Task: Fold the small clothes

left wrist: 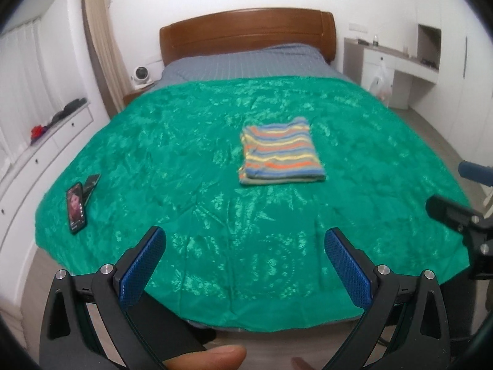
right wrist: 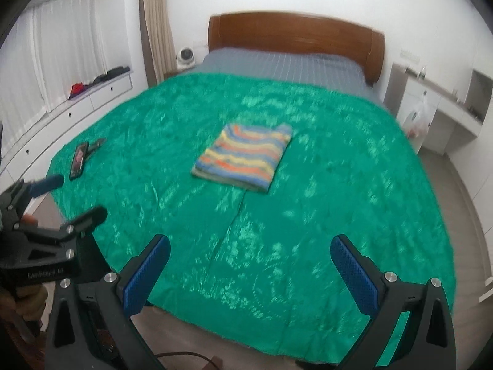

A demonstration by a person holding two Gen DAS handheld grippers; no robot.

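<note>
A striped garment (left wrist: 281, 152), in blue, orange, yellow and green, lies folded into a neat rectangle on the green bedspread (left wrist: 191, 160); it also shows in the right wrist view (right wrist: 246, 157). My left gripper (left wrist: 245, 240) is open and empty, held above the foot of the bed, well short of the garment. My right gripper (right wrist: 250, 248) is open and empty too, over the foot of the bed. The right gripper shows at the right edge of the left wrist view (left wrist: 459, 191). The left gripper shows at the left edge of the right wrist view (right wrist: 74, 197).
A phone (left wrist: 76, 208) and a dark flat object (left wrist: 91, 185) lie on the bed's left side. A wooden headboard (left wrist: 246, 30) and grey sheet are at the far end. White drawers (left wrist: 46, 141) run along the left wall, a white desk (left wrist: 397, 61) at the right.
</note>
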